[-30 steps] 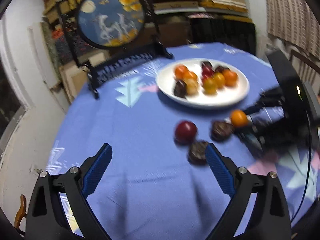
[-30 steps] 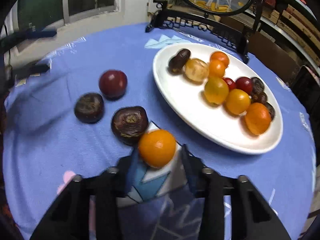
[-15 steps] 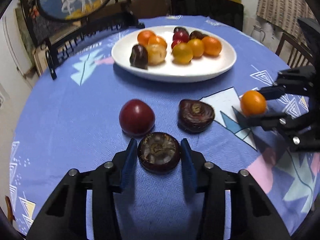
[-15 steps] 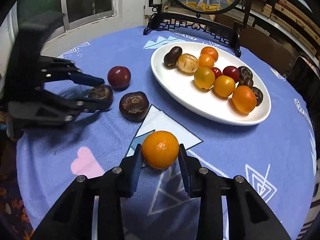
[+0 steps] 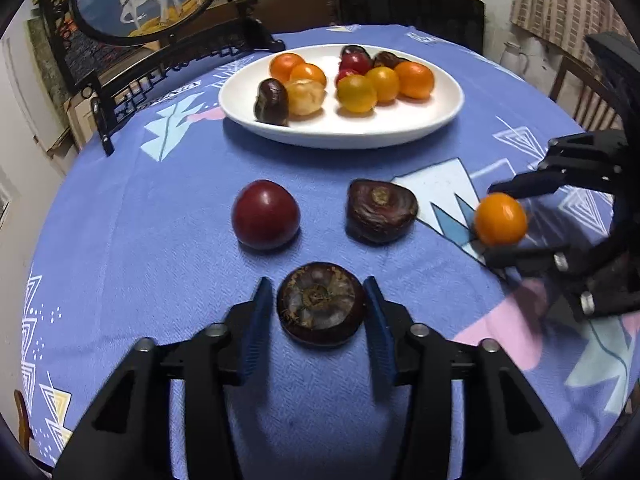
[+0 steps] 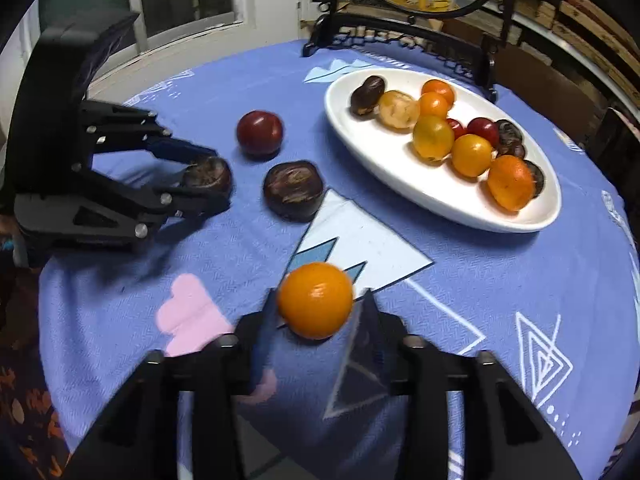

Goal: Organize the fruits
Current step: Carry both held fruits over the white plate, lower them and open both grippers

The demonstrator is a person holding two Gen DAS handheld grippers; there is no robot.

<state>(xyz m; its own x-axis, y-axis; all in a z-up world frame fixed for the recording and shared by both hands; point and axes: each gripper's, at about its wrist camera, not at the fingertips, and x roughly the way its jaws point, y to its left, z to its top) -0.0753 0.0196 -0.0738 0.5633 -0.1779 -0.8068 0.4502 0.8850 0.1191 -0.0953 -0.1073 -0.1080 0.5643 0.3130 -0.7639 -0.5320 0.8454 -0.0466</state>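
Observation:
My left gripper (image 5: 320, 312) is shut on a dark brown water chestnut (image 5: 321, 309), held just above the blue cloth; it also shows in the right wrist view (image 6: 208, 174). My right gripper (image 6: 318, 312) is shut on a small orange (image 6: 315, 300) and holds it above the cloth; the orange shows at the right of the left wrist view (image 5: 501, 219). A red plum (image 5: 265, 214) and a second dark chestnut (image 5: 380, 211) lie on the cloth. A white oval plate (image 5: 440, 116) beyond them holds several orange, red and dark fruits.
A round painted screen on a black carved stand (image 5: 160, 52) stands behind the plate at the table's far edge. The round table is covered by a blue patterned cloth (image 5: 140, 240). A chair (image 5: 580, 92) stands at the right.
Both grippers have lifted slightly with their fruit. The right gripper has carried the orange up off the cloth. The left gripper stays shut on the chestnut.

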